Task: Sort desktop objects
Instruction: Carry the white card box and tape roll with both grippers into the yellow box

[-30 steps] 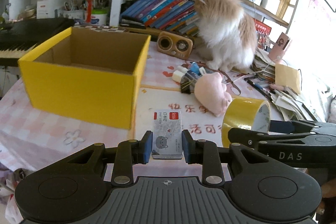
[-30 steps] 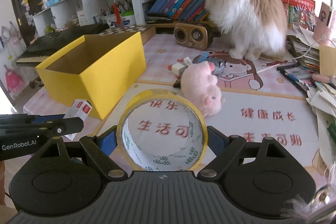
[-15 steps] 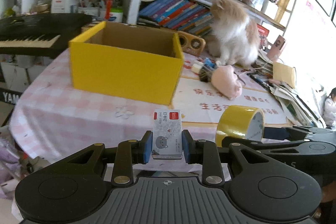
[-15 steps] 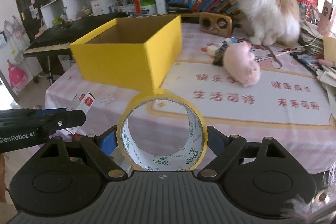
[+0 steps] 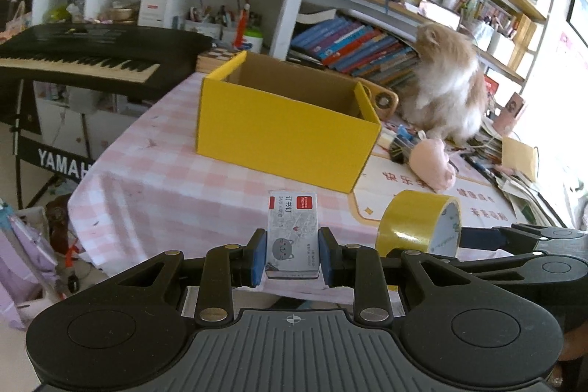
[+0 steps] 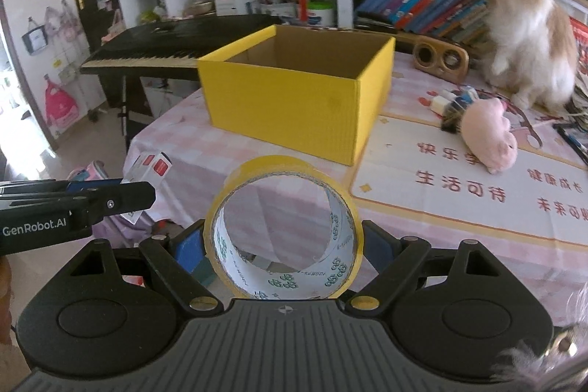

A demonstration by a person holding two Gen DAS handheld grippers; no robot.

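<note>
The left gripper [image 5: 292, 258] squeezes a small staple box [image 5: 293, 234]. The right gripper [image 6: 283, 245] squeezes a yellow tape roll [image 6: 283, 226]. Both are held near the table edge. Lift them high over the yellow box [image 5: 286, 131] wall, then let go gently inside.

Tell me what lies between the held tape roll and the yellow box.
Only bare pink checked tablecloth between tape roll and yellow box, shown in the right wrist view.

A fluffy cat [image 5: 446, 83] sits before bookshelves [image 5: 367, 43]; a black keyboard [image 5: 84, 61] stands beside the table.
</note>
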